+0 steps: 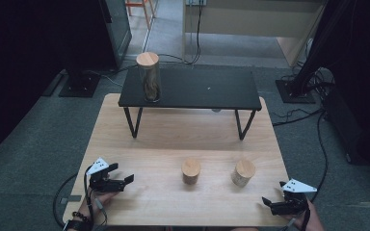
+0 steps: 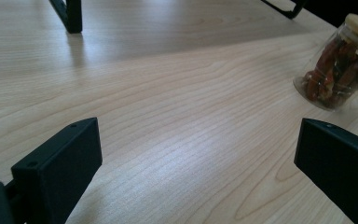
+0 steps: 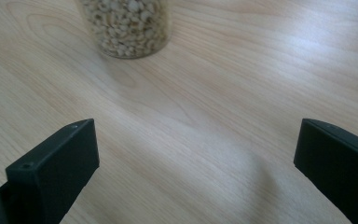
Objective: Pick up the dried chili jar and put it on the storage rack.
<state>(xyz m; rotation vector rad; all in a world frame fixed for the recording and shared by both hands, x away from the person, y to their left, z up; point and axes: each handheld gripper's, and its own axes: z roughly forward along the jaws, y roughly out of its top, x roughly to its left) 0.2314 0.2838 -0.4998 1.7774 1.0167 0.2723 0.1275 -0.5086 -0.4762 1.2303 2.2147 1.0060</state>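
Observation:
Two short glass jars with wooden lids stand on the wooden table point(image 1: 125, 144). The middle jar point(image 1: 191, 171) holds reddish-brown pieces and appears at the upper right of the left gripper view point(image 2: 340, 70). The other jar point(image 1: 243, 172) holds pale nuts and sits at the top of the right gripper view point(image 3: 126, 28). A taller jar point(image 1: 149, 77) stands on the left end of a black shelf point(image 1: 207, 89). My left gripper point(image 1: 121, 173) point(image 2: 196, 154) is open at the front left. My right gripper point(image 1: 273, 193) point(image 3: 196, 154) is open at the front right. Both hold nothing.
The black shelf stands on thin metal legs point(image 1: 132, 122) across the back of the table, with open space beneath it. Bare wood lies between each gripper and the jars. Cables point(image 1: 318, 144) trail over the grey floor at the right.

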